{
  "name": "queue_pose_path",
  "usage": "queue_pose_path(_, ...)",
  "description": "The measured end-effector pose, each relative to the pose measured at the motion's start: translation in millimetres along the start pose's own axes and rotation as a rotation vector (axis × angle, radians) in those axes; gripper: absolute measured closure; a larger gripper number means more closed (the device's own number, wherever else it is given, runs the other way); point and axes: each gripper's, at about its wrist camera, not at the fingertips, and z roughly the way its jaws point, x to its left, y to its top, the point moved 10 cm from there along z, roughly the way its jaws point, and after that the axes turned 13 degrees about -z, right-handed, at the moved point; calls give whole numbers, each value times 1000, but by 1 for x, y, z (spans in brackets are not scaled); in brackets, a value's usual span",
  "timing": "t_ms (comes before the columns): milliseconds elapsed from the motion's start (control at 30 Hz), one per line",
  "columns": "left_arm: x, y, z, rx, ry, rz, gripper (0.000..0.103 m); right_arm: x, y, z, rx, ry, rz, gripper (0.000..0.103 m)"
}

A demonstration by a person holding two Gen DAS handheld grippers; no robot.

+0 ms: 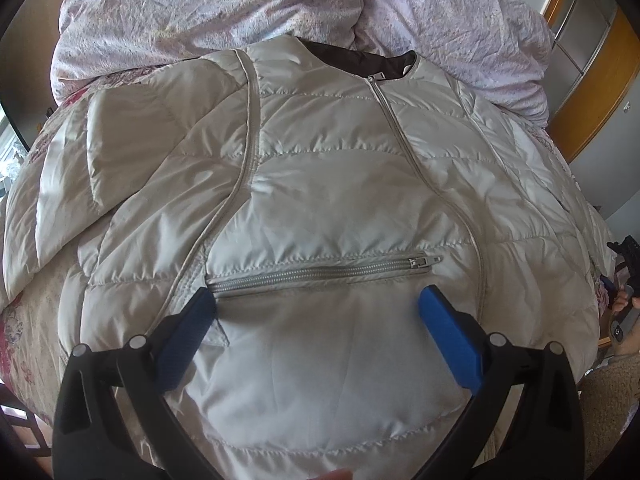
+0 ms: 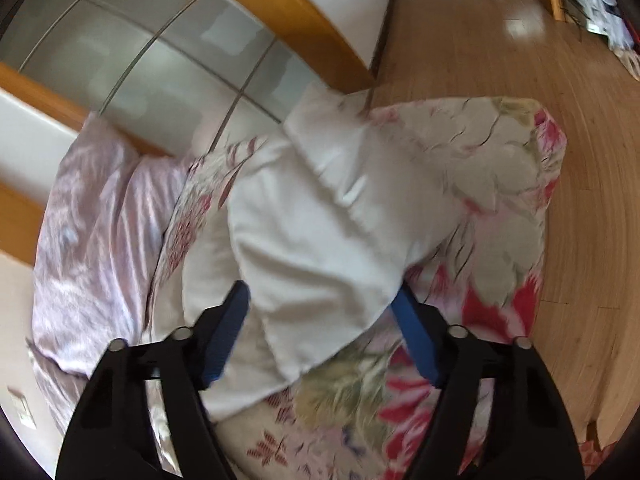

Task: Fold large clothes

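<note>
Puffy, slippery quilted jacket (image 1: 320,184) on bed (image 2: 500,184), best pinched at sleeve (image 2: 312,232) cuff; left gripper (image 1: 318,312) jaws spread, right gripper (image 2: 324,324) jaws straddling sleeve, grip unclear.

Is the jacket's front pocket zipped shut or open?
Shut: the pocket zipper on the jacket runs closed, pull at its end.

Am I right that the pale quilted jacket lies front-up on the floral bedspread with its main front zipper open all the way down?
Not quite: the left wrist view shows the jacket front-up on the floral bedspread, but its front zipper is closed up to the collar.
</note>
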Motion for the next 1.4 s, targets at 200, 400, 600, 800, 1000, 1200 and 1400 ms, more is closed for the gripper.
queue_pose_path(200,0,2,1,-5,-26,0,2,-14,12,5,-50,31,57,60)
queue_pose_path(400,0,3,-1,-9,-52,3,2,-6,21,15,-56,41,18,89)
queue_pose_path(600,2,5,-4,-27,-82,-16,2,61,37,-8,-136,15,-249,93)
queue_pose_path(800,10,8,-9,-63,-67,-44,2,189,15,-36,-155,142,-555,93)
queue_pose_path(1000,22,8,-14,-74,-80,-82,2,305,-56,-48,-50,361,-760,93)
queue_pose_path(1200,27,9,-20,-85,-83,-85,2,378,-154,-42,139,537,-889,93)
queue_pose_path(1400,43,12,-20,-100,-58,-129,2,409,-257,-35,346,624,-994,93)
